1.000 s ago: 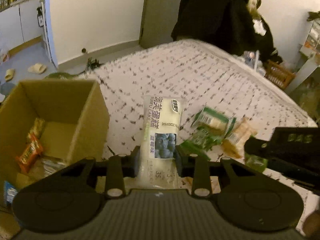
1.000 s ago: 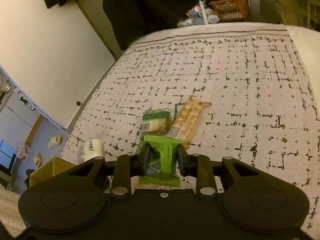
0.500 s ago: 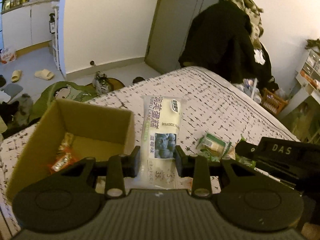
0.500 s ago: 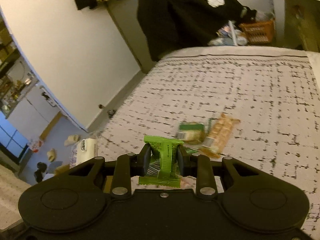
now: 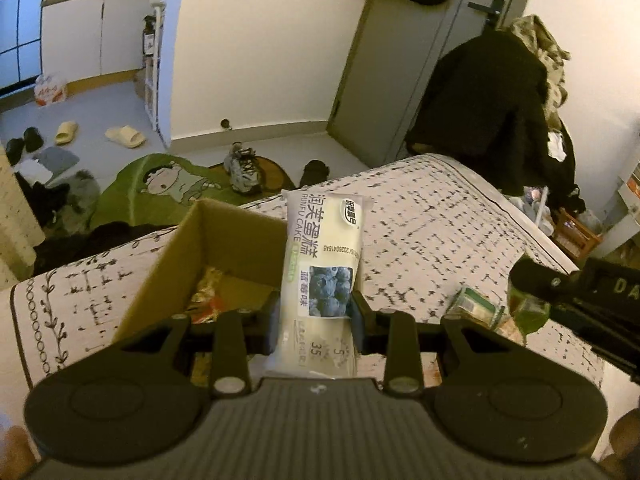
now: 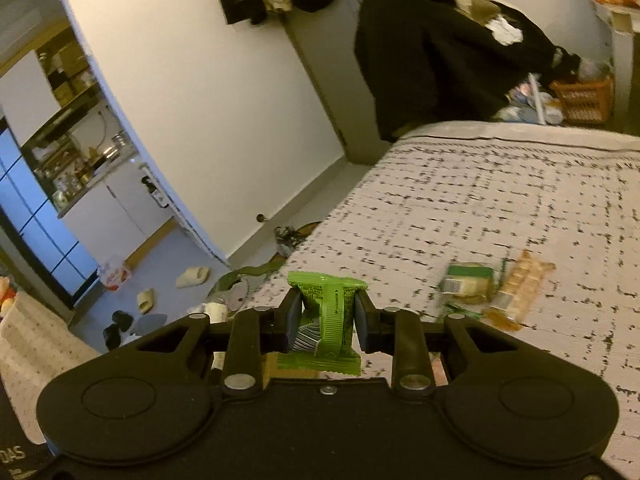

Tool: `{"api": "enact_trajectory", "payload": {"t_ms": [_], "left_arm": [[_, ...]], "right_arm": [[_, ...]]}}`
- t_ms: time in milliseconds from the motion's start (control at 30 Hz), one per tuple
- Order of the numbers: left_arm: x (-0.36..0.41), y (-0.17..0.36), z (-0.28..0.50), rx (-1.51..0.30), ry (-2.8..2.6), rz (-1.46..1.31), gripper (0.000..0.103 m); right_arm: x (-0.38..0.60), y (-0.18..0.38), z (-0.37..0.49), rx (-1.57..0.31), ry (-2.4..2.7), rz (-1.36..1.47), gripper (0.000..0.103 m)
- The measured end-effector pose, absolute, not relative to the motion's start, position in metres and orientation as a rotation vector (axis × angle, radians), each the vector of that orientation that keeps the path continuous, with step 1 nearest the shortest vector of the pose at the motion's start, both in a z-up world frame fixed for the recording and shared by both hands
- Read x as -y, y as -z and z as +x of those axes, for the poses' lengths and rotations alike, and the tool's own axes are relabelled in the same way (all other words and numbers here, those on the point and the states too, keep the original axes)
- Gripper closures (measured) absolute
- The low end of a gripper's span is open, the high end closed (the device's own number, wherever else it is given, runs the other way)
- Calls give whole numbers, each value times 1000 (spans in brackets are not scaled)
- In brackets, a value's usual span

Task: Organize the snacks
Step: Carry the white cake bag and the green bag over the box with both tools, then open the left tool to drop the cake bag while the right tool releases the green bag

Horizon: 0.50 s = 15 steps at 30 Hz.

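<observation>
**Both tongs loaded, heading for the box**

My left gripper (image 5: 316,322) is clamped on the blueberry cake packet (image 5: 322,256), pads squeezing its lower half, the packet standing tall out of the jaws. My right gripper (image 6: 327,320) is pinched on a small green snack pack (image 6: 326,312), crumpled at the waist between the pads, its sealed end poking out below.

Looking out from the left tongs, the cardboard box (image 5: 160,276) sits on the patterned bedspread (image 5: 440,220) just left of the cake packet, open at the top, with an orange wrapper (image 5: 206,298) already lying inside. I judge this as the carry step: both snacks are lifted and neither is over the opening yet.

From the right tongs, two more snacks lie on the bedspread off to the right: a green-labelled pack (image 6: 466,282) and a biscuit sleeve (image 6: 520,288) touching it. Those are left for later, I'd say.

Next, I think, the left needs to swing over the box mouth, tip down, and let go above the wrappers. The right should wait its turn so the two tools don't crowd the opening.
</observation>
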<state>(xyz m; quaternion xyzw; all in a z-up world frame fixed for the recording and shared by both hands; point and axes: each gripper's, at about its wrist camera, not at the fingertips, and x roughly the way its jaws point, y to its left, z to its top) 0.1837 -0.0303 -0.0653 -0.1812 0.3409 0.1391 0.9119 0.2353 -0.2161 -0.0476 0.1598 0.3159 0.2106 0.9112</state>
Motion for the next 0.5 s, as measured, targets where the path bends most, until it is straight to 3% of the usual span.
{"api": "enact_trajectory", "payload": {"t_ms": [200, 500], "left_arm": [[14, 71, 179, -723, -272, -404, 69], [-10, 66, 168, -704, -303, -432, 52]], "right_arm": [[188, 49, 231, -645, -476, 280, 75], [156, 51, 219, -659, -535, 237, 75]]}}
